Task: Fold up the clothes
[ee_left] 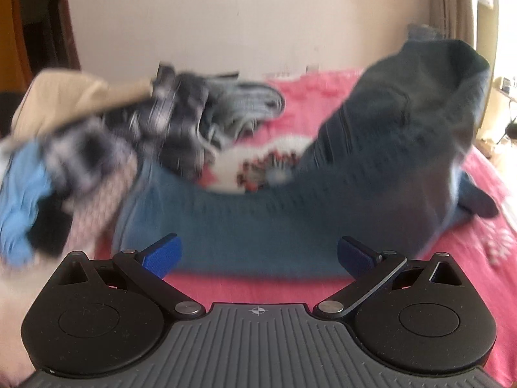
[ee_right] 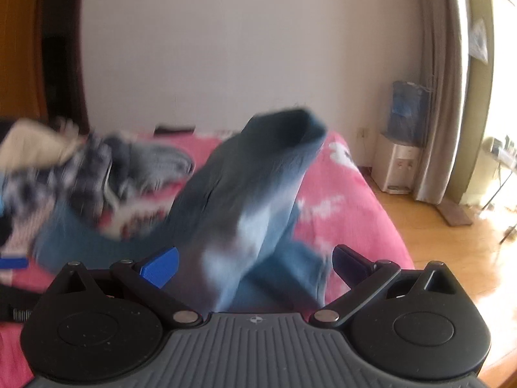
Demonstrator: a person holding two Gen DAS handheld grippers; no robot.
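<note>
Nearest the lens in the left wrist view sat the left gripper (ee_left: 257, 255), its blue fingers spread wide with nothing between them. Just ahead of those fingers lay the blue jeans (ee_left: 232, 223) on the pink bedspread (ee_left: 484, 174), one end flat before the gripper and the other reared up ahead and to its right in a tall hump. Ahead and to the left of the gripper a heap of unsorted clothes (ee_left: 106, 135) overlapped the jeans' far edge.

In the right wrist view the right gripper (ee_right: 255, 263) also stood agape, gripping nothing. The jeans (ee_right: 255, 194) rose directly in front of it, the raised fold standing between and beyond its fingertips; both views were blurred, so whether cloth brushed either finger could not be told.

The step in hand looked like bringing that raised leg over and laying it onto the flat half. To do it well, each gripper would want to close on a clean edge, not a bunch, at matching points across the width, then carry the fabric low and taut so the layers meet squarely. The heap ahead to the left could snag the fold, so the jeans might first be drawn clear of it.
</note>
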